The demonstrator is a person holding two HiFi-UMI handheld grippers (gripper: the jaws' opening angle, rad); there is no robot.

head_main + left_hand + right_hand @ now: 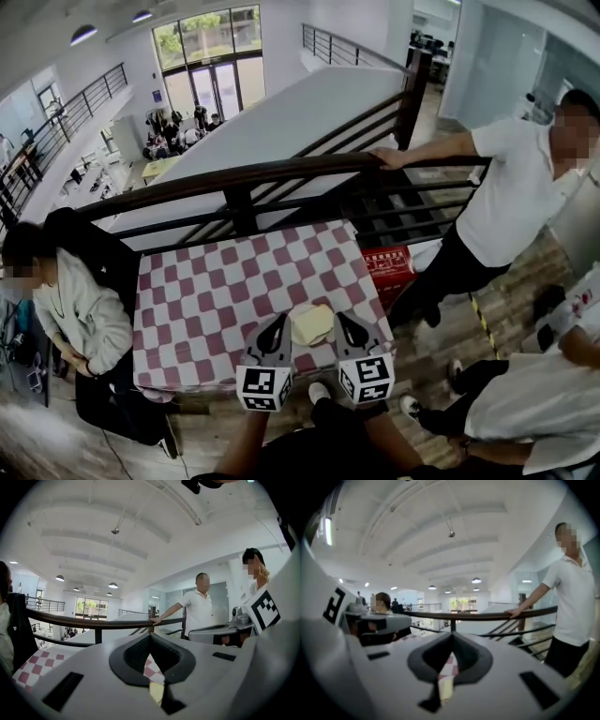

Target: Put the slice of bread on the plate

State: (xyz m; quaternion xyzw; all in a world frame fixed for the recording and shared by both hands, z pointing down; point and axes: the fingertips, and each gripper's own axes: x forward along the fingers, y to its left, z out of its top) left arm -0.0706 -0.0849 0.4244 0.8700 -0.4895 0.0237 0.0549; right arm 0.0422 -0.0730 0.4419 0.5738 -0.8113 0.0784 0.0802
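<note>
Tongs flank the slice of bread [312, 324], which lies flat near the front edge of the red-checked worktop [216, 281]. Both the left tongs [279, 321] and the right tongs [341, 319] are pinched fully closed, holding nothing, tips just beside the slice. Behind, a person in white [511, 187] leans on the railing [234, 178].

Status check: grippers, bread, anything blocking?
Left gripper, right gripper shut, empty. Bread slice flat on checkered cloth between them. No plate visible; nothing blocking.
</note>
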